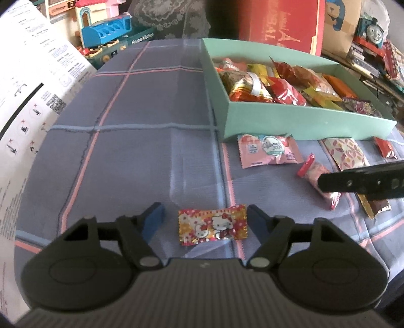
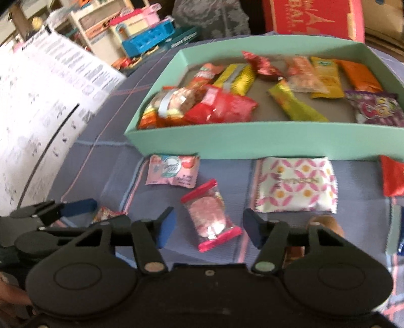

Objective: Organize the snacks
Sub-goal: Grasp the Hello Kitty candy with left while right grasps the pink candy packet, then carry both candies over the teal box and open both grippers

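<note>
A Hello Kitty candy (image 1: 212,227) lies flat on the checked cloth between the blue pads of my left gripper (image 1: 205,218). The right pad is at its edge, the left pad stands apart, so the gripper is open. In the right wrist view, a clear packet of pink sweets with red ends (image 2: 212,219) lies between the pads of my right gripper (image 2: 209,228), with gaps on both sides. A mint green box (image 2: 252,141) holding several snack packets stands behind it. The same packet (image 1: 318,174) shows in the left wrist view under a black finger (image 1: 353,180) of the right gripper.
Loose on the cloth in front of the box lie a pink packet (image 2: 174,171), a white flower-patterned packet (image 2: 295,184) and a red packet (image 2: 394,176). A white printed sheet (image 1: 32,88) rises at the left. Toys and a red carton (image 1: 280,22) stand behind the table.
</note>
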Action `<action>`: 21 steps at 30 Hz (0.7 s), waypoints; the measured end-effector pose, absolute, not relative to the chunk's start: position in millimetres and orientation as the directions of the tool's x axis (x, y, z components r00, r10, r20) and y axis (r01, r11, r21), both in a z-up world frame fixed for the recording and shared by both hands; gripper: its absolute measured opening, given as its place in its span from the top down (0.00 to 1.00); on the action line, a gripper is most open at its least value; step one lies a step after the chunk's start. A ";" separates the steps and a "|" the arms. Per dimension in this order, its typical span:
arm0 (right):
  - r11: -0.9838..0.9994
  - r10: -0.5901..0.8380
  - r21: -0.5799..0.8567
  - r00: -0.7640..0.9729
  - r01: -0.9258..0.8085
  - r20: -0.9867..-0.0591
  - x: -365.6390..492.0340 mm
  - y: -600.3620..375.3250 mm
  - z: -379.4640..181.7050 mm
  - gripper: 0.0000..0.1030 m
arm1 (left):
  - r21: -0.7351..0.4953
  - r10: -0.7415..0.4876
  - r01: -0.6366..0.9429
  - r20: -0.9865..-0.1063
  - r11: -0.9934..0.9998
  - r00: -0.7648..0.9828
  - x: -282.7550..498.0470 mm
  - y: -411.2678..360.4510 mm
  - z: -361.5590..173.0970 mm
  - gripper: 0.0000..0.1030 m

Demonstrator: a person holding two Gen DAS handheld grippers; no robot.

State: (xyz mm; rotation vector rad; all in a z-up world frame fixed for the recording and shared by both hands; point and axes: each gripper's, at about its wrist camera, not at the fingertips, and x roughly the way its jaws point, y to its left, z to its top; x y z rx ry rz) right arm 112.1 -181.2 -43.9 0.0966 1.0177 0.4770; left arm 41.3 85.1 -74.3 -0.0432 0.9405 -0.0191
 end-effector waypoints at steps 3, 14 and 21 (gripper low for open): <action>0.893 0.400 0.239 0.432 -0.380 -0.809 109.9 -166.9 -49.2 0.52 | -0.053 -0.031 -0.019 -0.801 0.998 0.598 37.7 89.8 -75.0 0.29; 0.892 0.323 0.080 0.503 -0.445 -0.802 91.6 -164.7 -51.2 0.69 | -0.004 0.015 -0.030 -0.794 1.000 0.607 31.3 86.6 -74.6 0.50; 0.898 0.322 0.085 0.511 -0.432 -0.797 90.6 -167.2 -51.3 0.69 | -0.025 0.012 -0.053 -0.794 0.998 0.608 28.0 84.9 -71.4 0.64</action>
